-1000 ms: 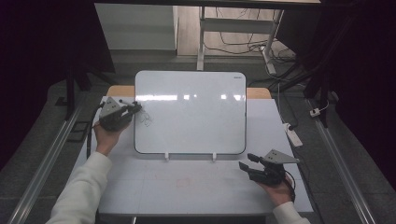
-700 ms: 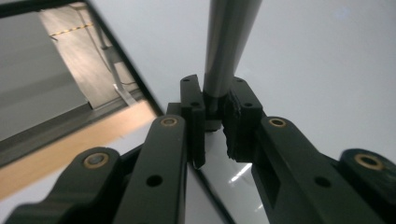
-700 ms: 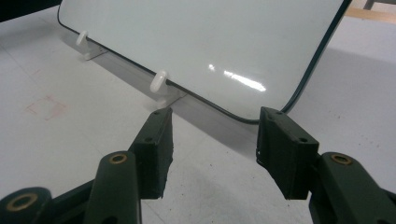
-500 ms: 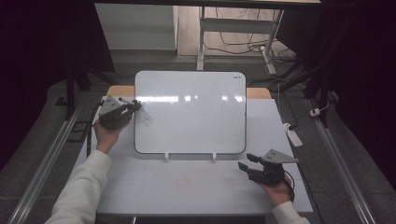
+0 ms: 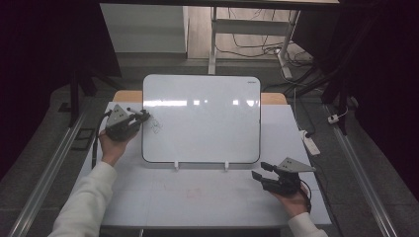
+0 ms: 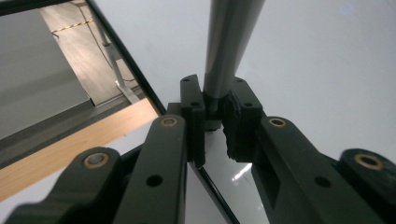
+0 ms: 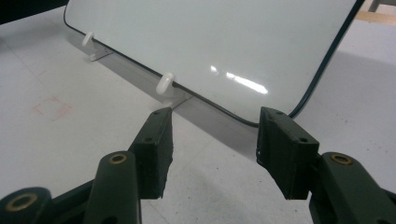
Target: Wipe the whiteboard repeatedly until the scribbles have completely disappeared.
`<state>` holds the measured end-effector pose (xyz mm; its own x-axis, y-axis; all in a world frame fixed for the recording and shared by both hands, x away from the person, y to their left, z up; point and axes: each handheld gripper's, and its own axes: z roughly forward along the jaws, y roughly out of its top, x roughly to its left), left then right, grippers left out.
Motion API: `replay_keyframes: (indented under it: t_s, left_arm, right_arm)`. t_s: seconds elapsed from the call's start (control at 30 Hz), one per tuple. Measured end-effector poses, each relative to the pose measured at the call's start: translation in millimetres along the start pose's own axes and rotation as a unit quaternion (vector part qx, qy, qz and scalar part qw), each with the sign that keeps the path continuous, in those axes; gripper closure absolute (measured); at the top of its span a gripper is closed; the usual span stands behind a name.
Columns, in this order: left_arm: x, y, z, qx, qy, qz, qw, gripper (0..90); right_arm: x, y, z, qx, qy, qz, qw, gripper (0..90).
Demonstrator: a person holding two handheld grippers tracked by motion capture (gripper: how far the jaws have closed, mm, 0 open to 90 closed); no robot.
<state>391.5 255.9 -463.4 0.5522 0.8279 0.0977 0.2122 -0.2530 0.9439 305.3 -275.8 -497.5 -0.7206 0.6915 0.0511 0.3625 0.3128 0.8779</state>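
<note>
A person's left gripper [image 5: 144, 116] pinches a marker [image 6: 229, 51] against the whiteboard [image 5: 207, 123]'s left edge, unmoved over the last second, faint scribbles beside its tip suggesting writing underway, while the right gripper [image 5: 261, 171] rests spread and empty near the table [image 5: 197, 197]'s front right corner.
</note>
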Motion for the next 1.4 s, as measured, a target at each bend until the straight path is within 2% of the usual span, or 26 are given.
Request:
replay_keyframes:
  t_s: [0.1,0.23,0.33,0.43,0.5,0.53,0.67,0.97,1.03,1.17,1.27,1.33,1.4]
  left_arm:
    - [-8.4,-5.7,-2.9,0.003,-0.006,0.006,1.0,78.2]
    - [-27.2,-29.8,-14.3,0.019,-0.027,0.024,0.9992,78.2]
    - [-30.9,-38.4,-22.0,0.025,-0.025,0.037,0.9987,78.2]
    - [-20.0,-31.6,-20.9,0.02,-0.01,0.028,0.9993,78.1]
    - [-13.0,-23.8,-16.9,0.013,-0.009,0.016,0.9997,78.2]
    - [-12.3,-20.1,-14.2,0.014,-0.008,0.017,0.9997,78.2]
    - [-20.0,-19.3,-11.1,0.016,-0.009,0.025,0.9995,78.2]
    - [-21.3,-19.4,-12.2,0.022,-0.009,0.027,0.9994,78.2]
    - [-23.0,-22.8,-16.0,0.029,-0.011,0.032,0.999,78.2]
    - [-23.9,-32.1,-20.8,0.027,-0.018,0.023,0.9992,78.2]
    - [-17.1,-19.6,-13.8,0.022,-0.007,0.026,0.9994,78.2]
    - [-6.3,-2.4,-5.5,0.014,0.007,0.017,0.9997,78.2]
    - [-2.6,5.8,0.4,0.014,0.01,0.012,0.9998,78.2]
  right_arm:
    - [0.3,-1.0,0.0,0.001,0.003,0.0,1.0,45.8]
    - [-0.5,-1.4,-1.5,-0.001,0.003,0.001,1.0,45.8]
    - [-1.3,-0.9,-2.4,-0.001,0.001,0.002,1.0,45.8]
    - [-1.4,-0.3,-1.7,-0.002,0.0,0.001,1.0,45.7]
    - [-0.8,-0.1,-1.3,-0.001,0.0,0.0,1.0,45.7]
    - [-0.3,0.1,-1.2,0.0,0.0,0.0,1.0,45.7]
    - [0.3,0.3,-2.3,-0.002,0.001,0.0,1.0,45.7]
    - [-0.4,0.7,-4.4,-0.004,0.0,0.0,1.0,45.7]
    - [-0.6,1.0,-5.5,-0.005,-0.002,0.0,1.0,45.7]
    - [-2.1,0.8,-7.3,-0.008,-0.004,0.001,1.0,45.7]
    - [-2.7,0.8,-7.0,-0.008,-0.005,0.003,1.0,45.7]
    - [-2.1,1.3,-6.5,-0.008,-0.005,0.002,1.0,45.7]
    - [-0.9,2.3,-6.2,-0.008,-0.005,0.0,1.0,45.6]
